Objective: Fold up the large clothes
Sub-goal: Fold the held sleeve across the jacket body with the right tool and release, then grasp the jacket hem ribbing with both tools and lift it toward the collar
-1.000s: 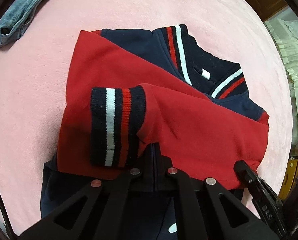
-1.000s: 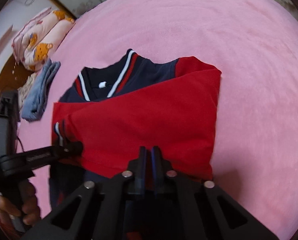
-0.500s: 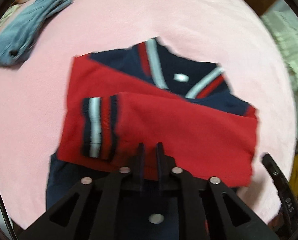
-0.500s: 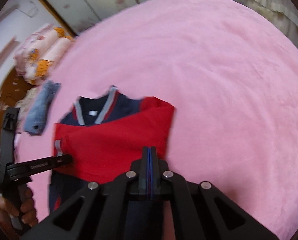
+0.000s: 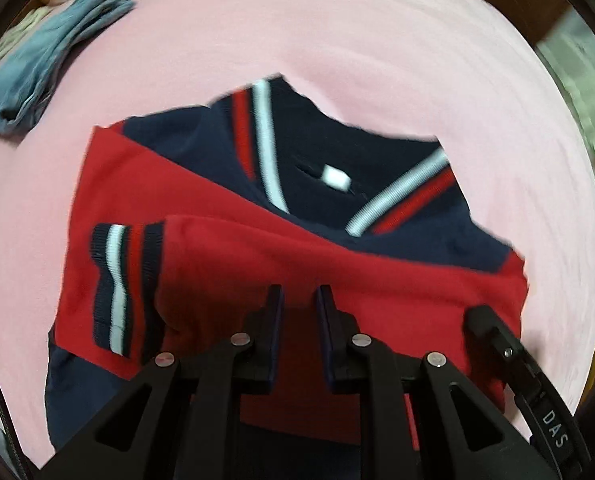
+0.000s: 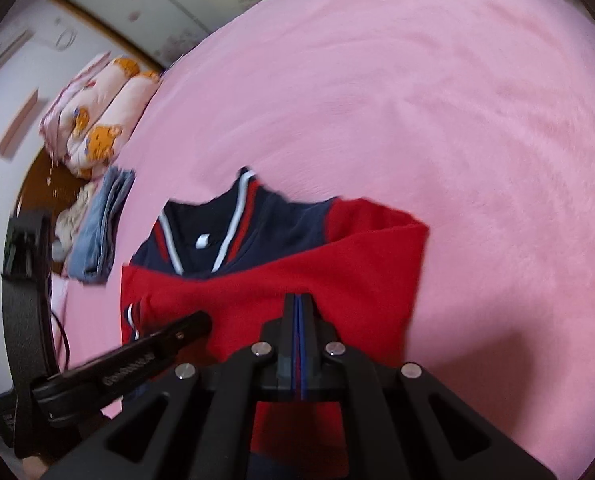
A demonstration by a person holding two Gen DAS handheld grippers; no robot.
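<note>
Your left claw point(image 5: 299, 300) stands slightly apart at lower centre of the left wrist view; its jaws have just been opening, and nothing is pinched between them, only the red sleeve showing behind the gap. Your right claw point(image 6: 299, 308) is pressed fully together at lower centre of its own view, with no cloth caught in it.

The jacket point(image 5: 257, 248) lies flat on the pink bed point(image 5: 337, 40), mid-frame in both views. Navy body, striped collar toward the top of the frame, both red sleeves folded across the front. One striped cuff point(image 5: 125, 288) sits at centre left in the left view.

Folded jeans point(image 5: 45, 72) lie at upper left, well apart from the jacket. A rolled quilt point(image 6: 93, 120) sits at upper left in the right view, beyond the jeans. Frames are somewhat blurred.
</note>
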